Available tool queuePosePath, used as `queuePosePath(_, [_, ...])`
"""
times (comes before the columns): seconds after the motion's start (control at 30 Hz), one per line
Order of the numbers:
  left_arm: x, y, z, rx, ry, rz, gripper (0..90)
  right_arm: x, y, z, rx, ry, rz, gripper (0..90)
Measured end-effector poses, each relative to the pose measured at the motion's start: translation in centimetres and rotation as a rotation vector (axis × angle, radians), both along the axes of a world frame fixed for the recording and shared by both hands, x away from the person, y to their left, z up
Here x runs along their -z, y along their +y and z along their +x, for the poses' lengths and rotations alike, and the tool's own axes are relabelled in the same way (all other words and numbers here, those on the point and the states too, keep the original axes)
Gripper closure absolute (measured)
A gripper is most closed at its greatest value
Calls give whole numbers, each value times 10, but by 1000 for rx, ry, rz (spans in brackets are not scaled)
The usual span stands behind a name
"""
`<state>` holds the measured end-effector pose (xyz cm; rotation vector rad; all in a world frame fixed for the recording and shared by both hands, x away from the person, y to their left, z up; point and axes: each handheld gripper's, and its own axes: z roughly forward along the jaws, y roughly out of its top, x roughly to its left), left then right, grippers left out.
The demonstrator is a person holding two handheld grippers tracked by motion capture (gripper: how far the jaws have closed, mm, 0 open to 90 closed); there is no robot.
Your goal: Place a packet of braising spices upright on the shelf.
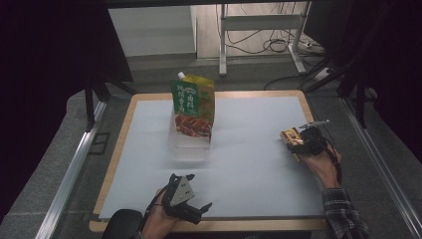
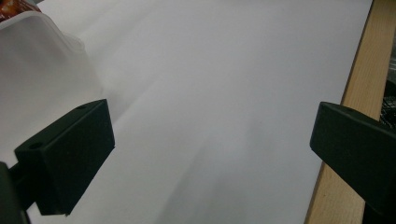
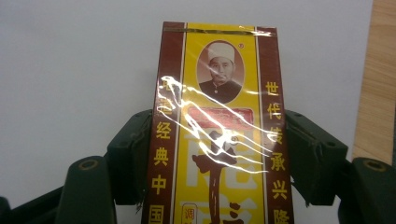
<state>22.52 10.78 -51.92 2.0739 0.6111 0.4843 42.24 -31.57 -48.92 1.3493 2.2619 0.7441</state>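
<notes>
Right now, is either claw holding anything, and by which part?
The right claw grips the yellow-and-brown packet across its long side edges, about mid-length. The left claw is open, holding nothing.

A yellow and dark red box (image 3: 218, 140), wrapped in shiny film and shown in the right gripper view, carries Chinese writing. Its left band reads 经典中国. Its right band reads 世代传承兴隆. A small ® sits beside an oval portrait near the top. The green label on the pouch (image 1: 194, 107) is too small to read.
</notes>
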Motion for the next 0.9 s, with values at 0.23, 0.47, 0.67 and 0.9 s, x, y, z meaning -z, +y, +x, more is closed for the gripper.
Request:
queuePosePath(0.23, [0, 1, 0, -1, -1, 0, 0, -7, 15, -17, -79, -21, 8, 314])
queuePosePath(0.47, [0, 1, 0, -2, -2, -3, 0, -10, 36, -32, -160, -28, 8, 314])
queuePosePath(0.67, [0, 0, 0, -2, -5, -3, 0, -9, 57, -47, -237, -30, 17, 314])
queuePosePath(0.9, [0, 1, 0, 0, -5, -2, 0, -3, 81, -60, -320, -10, 29, 314])
